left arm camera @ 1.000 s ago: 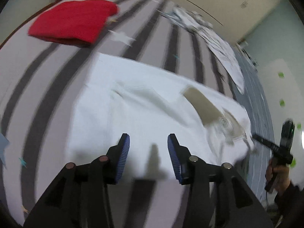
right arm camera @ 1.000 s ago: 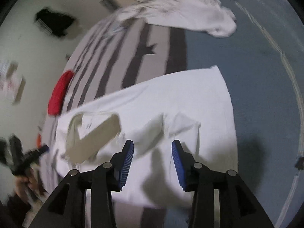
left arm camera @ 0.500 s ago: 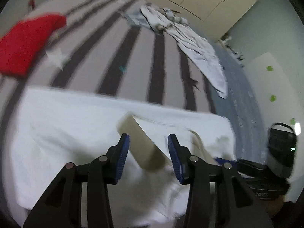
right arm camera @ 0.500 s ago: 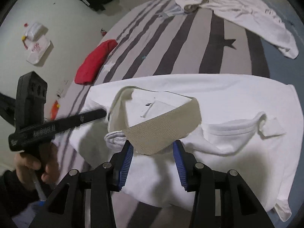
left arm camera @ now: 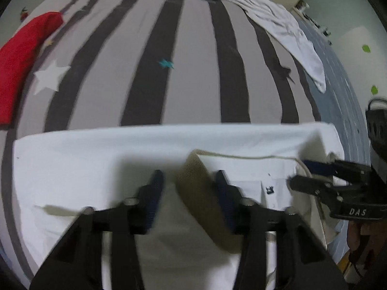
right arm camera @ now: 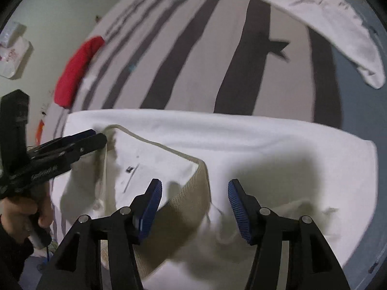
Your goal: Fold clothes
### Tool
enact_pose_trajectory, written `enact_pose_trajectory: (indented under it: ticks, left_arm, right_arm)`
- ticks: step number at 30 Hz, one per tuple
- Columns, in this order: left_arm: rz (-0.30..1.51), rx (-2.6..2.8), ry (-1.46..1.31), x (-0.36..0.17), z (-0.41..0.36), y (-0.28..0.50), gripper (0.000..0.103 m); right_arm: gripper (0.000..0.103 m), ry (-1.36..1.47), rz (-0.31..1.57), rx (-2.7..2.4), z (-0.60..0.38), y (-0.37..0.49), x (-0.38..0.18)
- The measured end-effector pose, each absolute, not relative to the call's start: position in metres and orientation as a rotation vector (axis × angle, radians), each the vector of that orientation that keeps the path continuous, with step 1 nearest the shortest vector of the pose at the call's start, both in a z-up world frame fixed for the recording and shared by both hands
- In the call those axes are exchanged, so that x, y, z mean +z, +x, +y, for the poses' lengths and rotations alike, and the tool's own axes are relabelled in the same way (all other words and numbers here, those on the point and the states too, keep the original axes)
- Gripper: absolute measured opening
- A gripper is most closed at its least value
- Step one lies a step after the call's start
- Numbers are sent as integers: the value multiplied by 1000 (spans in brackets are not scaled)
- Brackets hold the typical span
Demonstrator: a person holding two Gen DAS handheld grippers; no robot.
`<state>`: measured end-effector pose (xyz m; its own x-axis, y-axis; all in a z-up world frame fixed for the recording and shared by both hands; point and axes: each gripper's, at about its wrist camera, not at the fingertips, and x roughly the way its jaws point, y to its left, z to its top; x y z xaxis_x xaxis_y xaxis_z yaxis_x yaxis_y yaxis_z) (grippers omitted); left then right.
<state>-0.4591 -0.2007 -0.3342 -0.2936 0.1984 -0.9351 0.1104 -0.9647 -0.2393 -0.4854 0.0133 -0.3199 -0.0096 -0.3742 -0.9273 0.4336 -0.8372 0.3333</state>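
A white polo shirt (left arm camera: 96,159) (right arm camera: 266,140) with a beige collar (left arm camera: 193,181) (right arm camera: 188,193) lies flat across the striped bed. My left gripper (left arm camera: 189,188) points down over one end of the collar, which stands between its closing jaws and touches only the right pad. My right gripper (right arm camera: 194,193) hangs over the collar's other end with that end between its opening jaws, neither pad pressing. Each gripper shows in the other's view: the right gripper (left arm camera: 298,174) at the right edge, the left gripper (right arm camera: 99,136) at the left.
A folded red garment (left arm camera: 21,58) (right arm camera: 75,72) lies at the bed's far left. A crumpled white garment (left arm camera: 290,31) (right arm camera: 338,21) trails along the far right, beside a blue-grey cover (left arm camera: 343,101). A person's hand (right arm camera: 24,207) grips the left gripper's handle.
Both grippers have travelled inward across the shirt and sunk toward the collar, left from the shirt's left side, right from the sleeve side. The right jaws stand wider than before.
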Motion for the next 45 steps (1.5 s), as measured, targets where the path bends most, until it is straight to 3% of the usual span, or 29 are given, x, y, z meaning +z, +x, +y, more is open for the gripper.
enact_pose_trajectory:
  ticks: [1, 2, 4, 8, 13, 18, 20, 23, 25, 26, 28, 37, 41, 45]
  left_arm:
    - [-365, 2450, -1838, -337, -197, -458, 22]
    - [-303, 2473, -1821, -337, -192, -455, 21]
    - [-301, 2500, -1767, -333, -192, -449, 13]
    - [-399, 2613, -1620, -310, -207, -435, 11]
    - [-401, 2705, -1523, -288, -218, -433, 11]
    - [-553, 2614, -1731, -336, -232, -455, 12]
    - [-659, 2586, -1760, -344, -242, -455, 16]
    - [-704, 2641, -1666, -330, -248, -445, 33]
    - [-731, 2691, -1563, -314, -255, -432, 37]
    - [-731, 2696, -1540, -309, -256, -426, 37]
    - [-705, 2700, -1518, -302, -255, -411, 37]
    - [-500, 2582, -1635, -332, -225, -399, 37]
    - [-433, 2562, -1636, -344, -214, -411, 37]
    - [-483, 2546, -1607, -334, -217, -413, 37]
  right_arm:
    - [49, 1719, 62, -1897, 10, -486, -322]
    - [34, 1716, 61, -1894, 6, -486, -325]
    - [21, 1700, 86, -1919, 4, -483, -326]
    - [7, 1672, 39, -1993, 15, -481, -318]
    - [7, 1503, 50, -2127, 11, -481, -284]
    - [7, 1476, 69, -2164, -13, -503, -289]
    - [8, 1525, 112, -2156, -22, -514, -310]
    - [13, 1547, 88, -2154, -19, -518, -325]
    - [25, 1509, 4, -2179, -4, -516, -314]
    - [32, 1486, -43, -2192, 5, -514, -307]
    - [35, 1431, -114, -2227, 26, -506, -291]
    - [32, 1401, 99, -2003, 10, -413, -300]
    - [29, 1419, 66, -1971, -21, -410, -320]
    - [29, 1462, 29, -2018, -41, -418, -343]
